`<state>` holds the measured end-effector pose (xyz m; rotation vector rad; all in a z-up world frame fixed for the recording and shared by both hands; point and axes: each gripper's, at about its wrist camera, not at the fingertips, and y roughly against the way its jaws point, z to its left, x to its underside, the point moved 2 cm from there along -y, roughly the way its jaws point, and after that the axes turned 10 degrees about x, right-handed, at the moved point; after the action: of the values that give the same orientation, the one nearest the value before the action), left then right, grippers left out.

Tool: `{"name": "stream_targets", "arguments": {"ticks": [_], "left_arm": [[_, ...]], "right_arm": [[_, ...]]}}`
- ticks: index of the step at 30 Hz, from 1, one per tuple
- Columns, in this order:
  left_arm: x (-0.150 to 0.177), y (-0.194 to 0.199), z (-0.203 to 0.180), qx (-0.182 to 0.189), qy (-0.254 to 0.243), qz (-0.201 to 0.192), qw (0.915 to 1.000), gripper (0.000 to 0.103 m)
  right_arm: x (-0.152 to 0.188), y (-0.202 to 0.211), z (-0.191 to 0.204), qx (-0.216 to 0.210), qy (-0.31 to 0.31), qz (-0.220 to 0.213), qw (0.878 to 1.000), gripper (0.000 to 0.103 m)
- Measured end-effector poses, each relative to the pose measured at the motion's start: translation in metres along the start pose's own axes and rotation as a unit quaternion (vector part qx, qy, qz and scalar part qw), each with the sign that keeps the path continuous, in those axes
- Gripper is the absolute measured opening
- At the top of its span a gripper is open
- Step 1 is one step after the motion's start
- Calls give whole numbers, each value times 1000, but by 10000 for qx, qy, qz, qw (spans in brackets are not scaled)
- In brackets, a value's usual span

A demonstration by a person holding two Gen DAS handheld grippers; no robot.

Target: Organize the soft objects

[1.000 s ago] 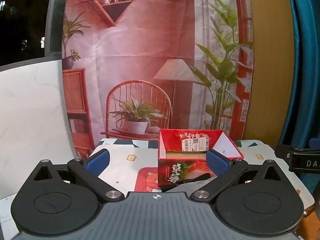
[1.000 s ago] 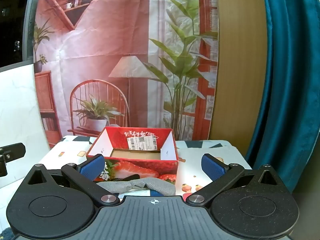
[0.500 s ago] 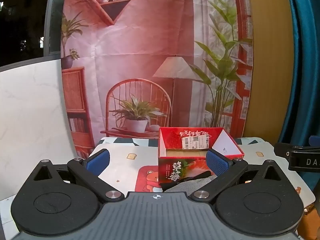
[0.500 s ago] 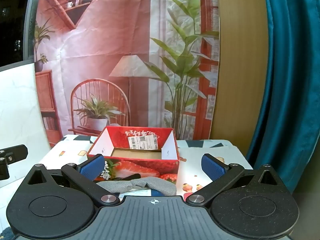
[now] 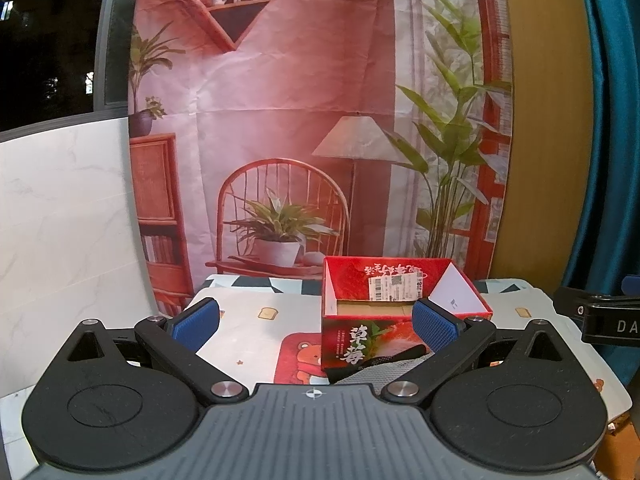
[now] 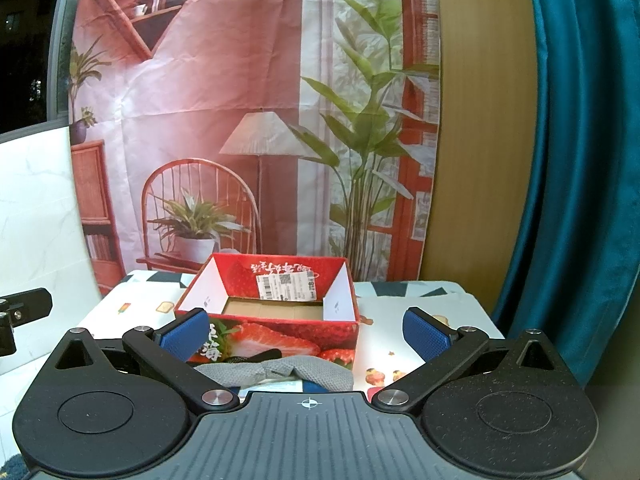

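An open red strawberry-print cardboard box (image 5: 404, 312) (image 6: 272, 320) stands on the table; its inside looks empty. A grey soft fabric piece (image 6: 280, 372) with a black band lies on the table in front of the box, partly hidden by my gripper bodies; it also shows in the left wrist view (image 5: 372, 372). My left gripper (image 5: 314, 322) is open and empty, near the box's left front corner. My right gripper (image 6: 306, 332) is open and empty, just above and behind the grey fabric.
The table carries a white cartoon-print cloth (image 5: 256, 320) (image 6: 400, 320). A printed backdrop (image 5: 304, 120) hangs behind it, a white marble panel (image 5: 60, 220) stands left, and a teal curtain (image 6: 580, 160) hangs right. The other gripper's tip shows at each view's edge.
Both views have shifted very slightly; the box sits marginally higher in frame. Both grippers stay open and nothing on the table has moved.
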<state>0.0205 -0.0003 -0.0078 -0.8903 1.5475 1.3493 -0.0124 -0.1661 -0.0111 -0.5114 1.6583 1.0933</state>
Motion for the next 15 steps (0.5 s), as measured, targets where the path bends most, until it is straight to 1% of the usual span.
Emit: {"name": "stream_targets", "arguments": {"ticks": [15], "left_arm": [[1,0,0,-11,13,6,10000,103]], "right_arm": [[-1,-1,0,-3,16,1,10000,103]]}}
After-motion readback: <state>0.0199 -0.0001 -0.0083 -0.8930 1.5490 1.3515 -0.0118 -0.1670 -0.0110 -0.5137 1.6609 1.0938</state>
